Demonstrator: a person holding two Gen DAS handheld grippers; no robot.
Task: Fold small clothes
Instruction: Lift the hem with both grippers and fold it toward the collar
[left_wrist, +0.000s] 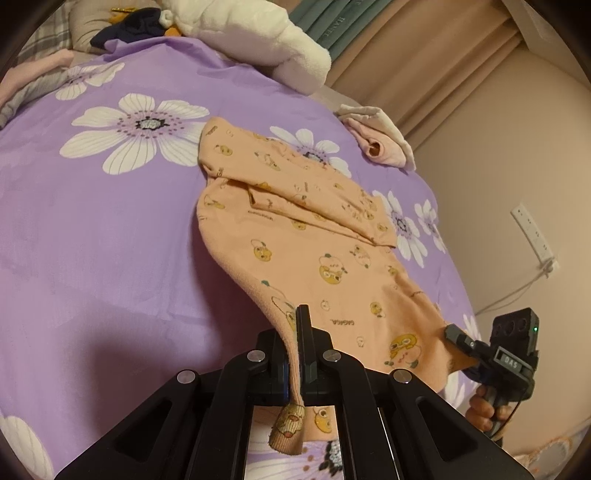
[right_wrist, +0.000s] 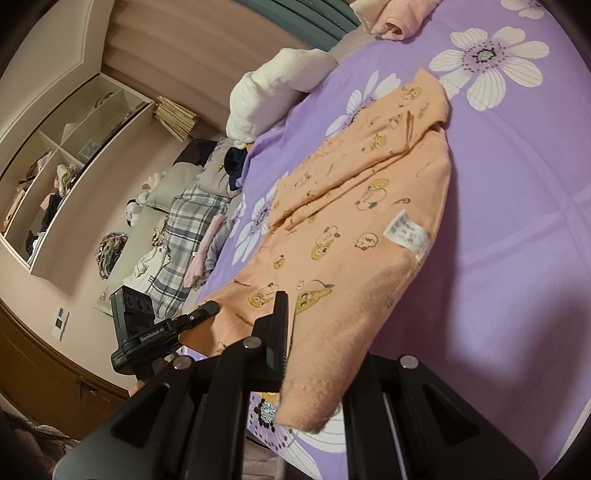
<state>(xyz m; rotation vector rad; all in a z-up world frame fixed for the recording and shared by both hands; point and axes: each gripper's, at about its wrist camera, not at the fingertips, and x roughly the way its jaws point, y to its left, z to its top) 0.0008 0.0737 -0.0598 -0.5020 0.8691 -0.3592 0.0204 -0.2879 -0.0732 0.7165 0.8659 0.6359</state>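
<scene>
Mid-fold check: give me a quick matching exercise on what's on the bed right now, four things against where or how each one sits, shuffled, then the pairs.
Things:
1. orange printed garment
2. white plush blanket
3. pink folded clothes
4. white care label

Places or states:
A. sewn to the garment, showing in the right wrist view
B. bundled at the far edge of the purple floral bedcover, near the curtain
C. near edge lifted, pinched by the left gripper and the right gripper
D. small stack beyond the garment, by the bed's edge

Pairs: 1-C, 2-B, 3-D, 4-A
</scene>
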